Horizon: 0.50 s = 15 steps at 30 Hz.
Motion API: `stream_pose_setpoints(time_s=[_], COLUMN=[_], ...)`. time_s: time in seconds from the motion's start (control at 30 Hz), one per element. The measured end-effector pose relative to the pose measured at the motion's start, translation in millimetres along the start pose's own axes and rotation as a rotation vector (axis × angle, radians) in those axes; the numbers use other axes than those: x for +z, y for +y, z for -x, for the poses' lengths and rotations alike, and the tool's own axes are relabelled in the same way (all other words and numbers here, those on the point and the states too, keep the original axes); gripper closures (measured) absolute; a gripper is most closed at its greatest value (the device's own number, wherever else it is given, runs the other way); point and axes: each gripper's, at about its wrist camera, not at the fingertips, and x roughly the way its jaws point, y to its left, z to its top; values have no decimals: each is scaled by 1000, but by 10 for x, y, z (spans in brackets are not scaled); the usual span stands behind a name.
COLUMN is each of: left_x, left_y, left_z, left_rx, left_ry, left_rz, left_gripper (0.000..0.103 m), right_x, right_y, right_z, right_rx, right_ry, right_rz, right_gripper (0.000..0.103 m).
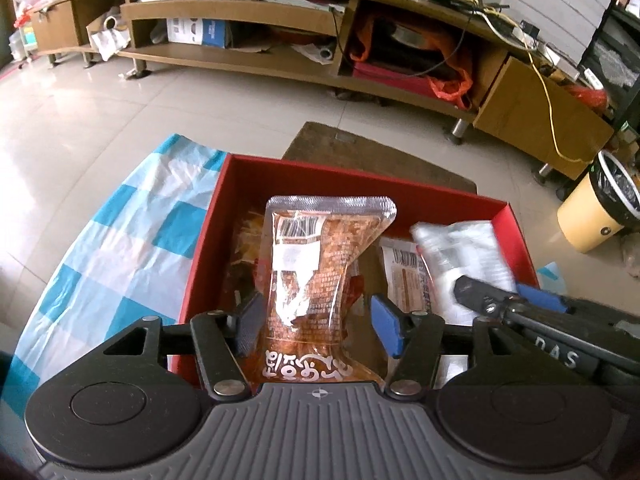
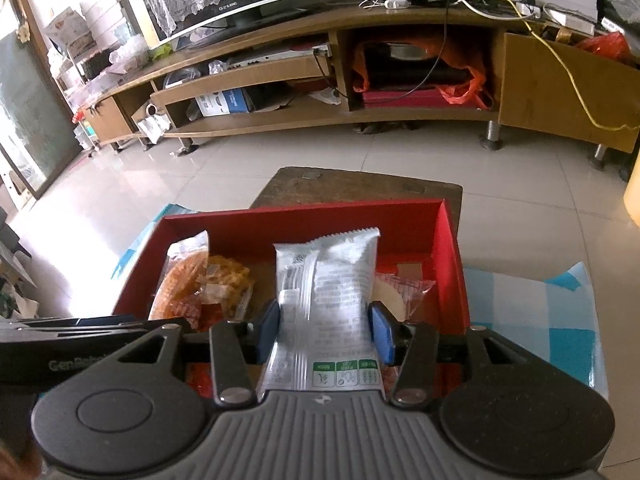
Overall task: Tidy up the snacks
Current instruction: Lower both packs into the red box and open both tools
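We see an orange snack packet [image 1: 316,280], clear-topped with a barcode label and white lettering, lying with its long axis running away from us, between the fingers of the left gripper [image 1: 316,326]; the jaws stand partly apart, with a gap on the right side. The right gripper [image 2: 326,326] keeps narrow jaws against a silvery white packet [image 2: 326,300], also lengthwise. Both packets sit over the red box [image 2: 452,264], which holds other orange and yellow snack bags [image 2: 208,284] and rests on a blue checked cloth [image 1: 120,240].

"DAS" on right gripper [image 1: 516,300]
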Motion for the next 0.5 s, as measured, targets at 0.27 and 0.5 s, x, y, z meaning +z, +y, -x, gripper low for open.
stream_pose_setpoints(time_s=[0.27, 0.5], left_x=[8, -57], left_y=[47, 106], left_z=[31, 128], left_rx=[1, 16], left_ry=[-5, -16], left_rz=[3, -4], left_gripper=[36, 34], right_x=[22, -64], right_y=[14, 60], right_z=[19, 86], right_rx=[-23, -45], right_ry=[-14, 0], right_rz=[-9, 22], right_gripper=[54, 54])
